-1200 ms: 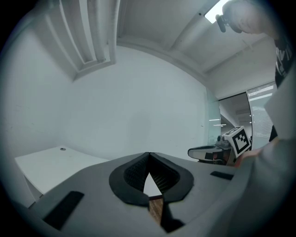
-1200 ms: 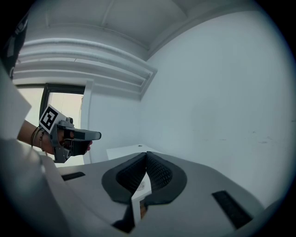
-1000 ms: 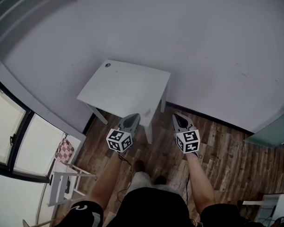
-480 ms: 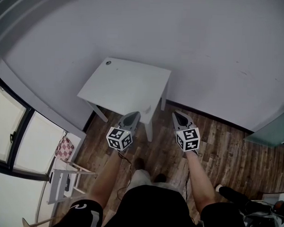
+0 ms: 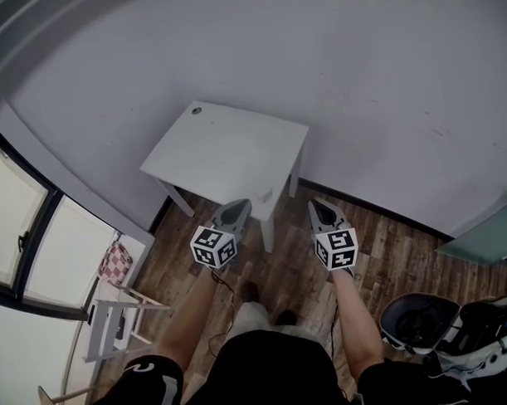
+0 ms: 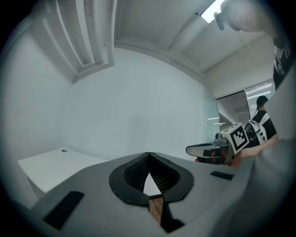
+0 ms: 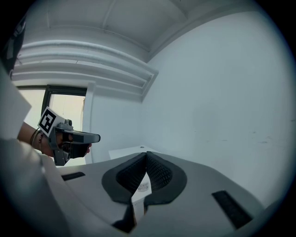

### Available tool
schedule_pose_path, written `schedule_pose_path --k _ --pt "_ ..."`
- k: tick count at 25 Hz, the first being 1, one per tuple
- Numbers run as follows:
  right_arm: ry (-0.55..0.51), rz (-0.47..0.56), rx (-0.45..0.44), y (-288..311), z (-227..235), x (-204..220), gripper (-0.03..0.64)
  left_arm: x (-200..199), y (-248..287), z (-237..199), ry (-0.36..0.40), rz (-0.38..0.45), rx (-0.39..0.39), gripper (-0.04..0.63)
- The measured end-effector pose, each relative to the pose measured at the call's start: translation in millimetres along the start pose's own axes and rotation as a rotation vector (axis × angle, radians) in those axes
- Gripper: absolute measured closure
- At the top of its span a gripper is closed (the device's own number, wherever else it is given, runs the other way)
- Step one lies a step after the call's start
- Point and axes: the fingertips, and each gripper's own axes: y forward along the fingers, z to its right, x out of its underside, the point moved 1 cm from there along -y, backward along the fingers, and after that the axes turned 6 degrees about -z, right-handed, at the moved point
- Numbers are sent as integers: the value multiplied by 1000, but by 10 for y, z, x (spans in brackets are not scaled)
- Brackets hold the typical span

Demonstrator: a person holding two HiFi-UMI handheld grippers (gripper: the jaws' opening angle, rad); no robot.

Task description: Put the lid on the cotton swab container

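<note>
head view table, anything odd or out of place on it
Nothing is spilled or damaged. The odd part: the white table shows no swab container or lid; a small dark spot sits at its far corner. The left gripper and right gripper are both shut and empty.

The grey left gripper (image 6: 148,156), with black ribbed pads, has its jaws together at the tips and nothing between them. Beyond it at lower left, a plain white square table (image 6: 48,165) stands against a pale wall (image 6: 138,106). At right, the grey right gripper (image 6: 213,149), carrying its black-and-white marker cube, points leftward
</note>
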Motion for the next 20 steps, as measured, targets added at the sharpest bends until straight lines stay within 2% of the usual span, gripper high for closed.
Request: schedule_pose_path --k 20 --pt "-8 -1 -4 50 -59 -34 604 11 -77 -65 -2 3 -6 571"
